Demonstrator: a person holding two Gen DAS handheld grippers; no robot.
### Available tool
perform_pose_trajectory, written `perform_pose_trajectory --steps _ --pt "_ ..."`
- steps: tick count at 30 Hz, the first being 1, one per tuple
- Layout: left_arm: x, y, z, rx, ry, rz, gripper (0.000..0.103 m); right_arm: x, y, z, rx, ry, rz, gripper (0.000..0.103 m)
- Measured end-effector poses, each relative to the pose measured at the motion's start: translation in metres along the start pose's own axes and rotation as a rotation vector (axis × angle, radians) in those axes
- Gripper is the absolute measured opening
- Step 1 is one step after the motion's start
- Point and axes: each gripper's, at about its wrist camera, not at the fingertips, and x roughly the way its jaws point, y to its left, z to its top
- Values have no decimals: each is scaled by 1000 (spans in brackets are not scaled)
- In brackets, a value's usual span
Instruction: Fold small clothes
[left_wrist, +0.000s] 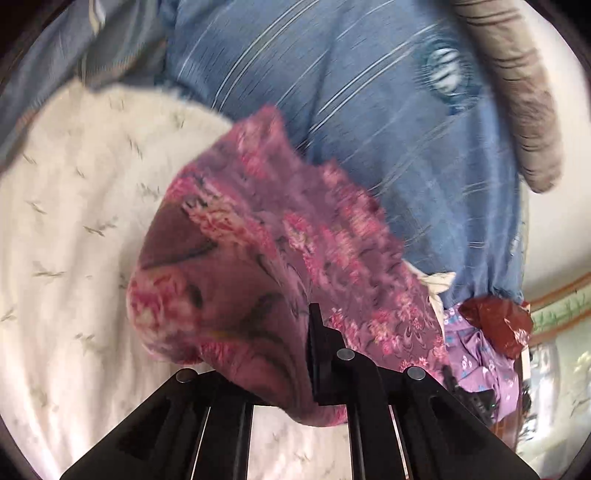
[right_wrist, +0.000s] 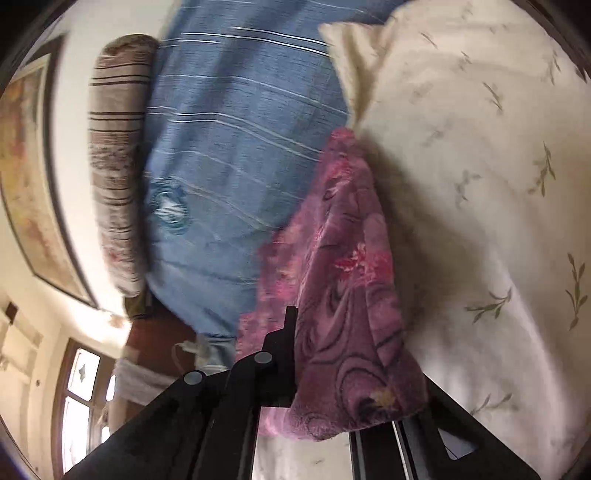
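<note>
both wrist views: pink floral garment (left_wrist: 258, 240) (right_wrist: 343, 295) between clamped jaws

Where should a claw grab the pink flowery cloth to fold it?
At a top edge corner, from above. The pink flowery cloth hangs limp from the left claw and right claw, each pinching its edge, so it drapes straight over the cream sheet.

Motion-blurred floral garment (left_wrist: 280, 258), jaws half hidden

A bed under a cream leaf-print sheet (right_wrist: 480, 221) and a blue striped cover (right_wrist: 229, 140), a brown striped bolster (right_wrist: 114, 155) beside it. Cream wall with a framed picture (right_wrist: 26, 155); a bright wood-framed window (right_wrist: 81, 398).
</note>
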Motion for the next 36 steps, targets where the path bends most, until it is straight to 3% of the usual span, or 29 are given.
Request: perform_pose_trajectory --steps 5,8,10,13,16,17,19,22,25,27,29,32,36 --pt "-44 -21 -27 13 -40 -22 4 -32 39 -13 -82 28 118 4" --pt "-71 -20 -62 34 -1 -51 4 -62 50 -32 -90 69 160 4" --pt "-77 -8 -92 38 53 -29 4 -90 46 -51 -103 91 161 4" --pt "-50 31 -126 -5 178 57 5 -120 14 -78 -73 108 62 6" --pt "-23 70 -136 -178 289 35 7 -121 -36 -95 -27 141 -155 9" --pt "-28 66 -135 -155 286 39 9 -118 -46 -100 -19 155 -227 11" --pt "-42 48 -131 -26 280 64 10 -122 -51 -106 21 154 -222 14" --pt "-73 31 -137 168 292 58 17 -138 -33 -98 -46 128 -252 21" --pt "-116 25 -145 277 263 43 23 -165 -12 -84 -123 13 -330 29" --pt "-131 20 -131 302 189 74 32 -177 1 -75 -178 -53 -364 34" --pt "-136 20 -111 282 134 86 52 -173 17 -60 -231 -63 -359 38" --pt "-132 30 -75 248 112 83 56 -148 31 -39 -266 -32 -320 49" --pt "-76 28 -19 154 161 98 57 -96 35 -10 -292 -45 -367 52"
